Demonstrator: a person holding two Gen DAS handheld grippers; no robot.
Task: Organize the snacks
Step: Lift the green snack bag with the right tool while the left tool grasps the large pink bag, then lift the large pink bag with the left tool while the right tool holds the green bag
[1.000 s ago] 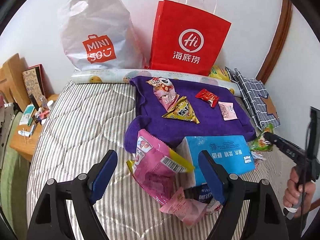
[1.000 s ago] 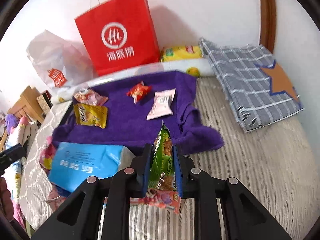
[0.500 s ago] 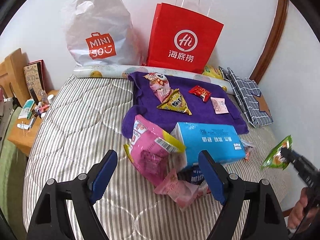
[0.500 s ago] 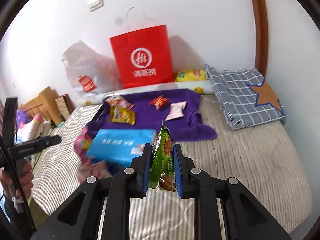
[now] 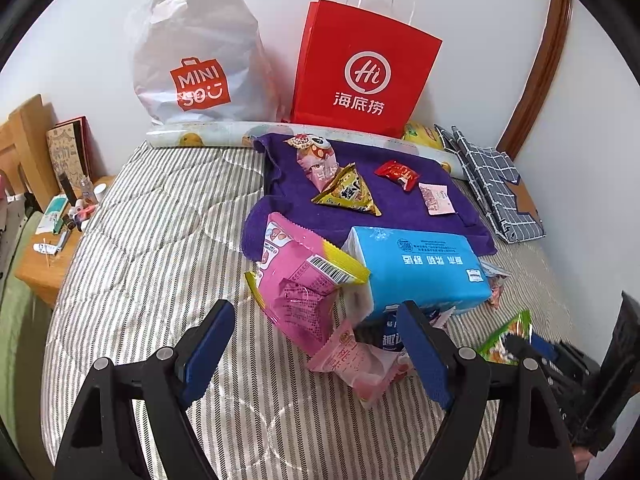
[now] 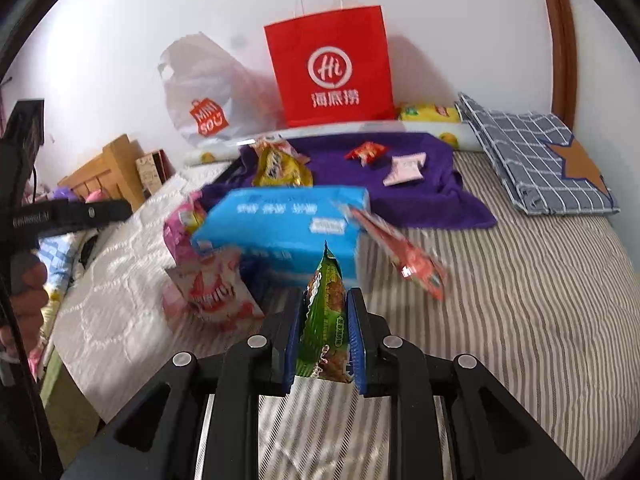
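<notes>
My right gripper [image 6: 325,300] has a green snack packet [image 6: 324,320] upright between its blue pads; its jaws are opening a little, the pads still on the packet. In the left wrist view that green snack packet [image 5: 508,332] hangs low over the striped mattress [image 5: 160,264], right of the pile. My left gripper [image 5: 314,320] stands open and holds nothing, just short of a big pink packet [image 5: 300,276] and a small pink packet [image 5: 360,364]. A blue tissue pack [image 5: 416,264] lies behind them. Several snacks lie on a purple towel [image 5: 288,196].
A red paper bag [image 5: 360,72] and a white plastic bag [image 5: 196,64] stand against the wall. A checked grey cloth [image 5: 496,188] lies at the right. A red packet [image 6: 404,256] lies right of the tissue pack. A cluttered wooden bedside table [image 5: 52,248] stands left of the bed.
My right gripper has carried the green packet back from the towel's edge, down to the near side of the snack pile. The left gripper has drawn back slightly.
</notes>
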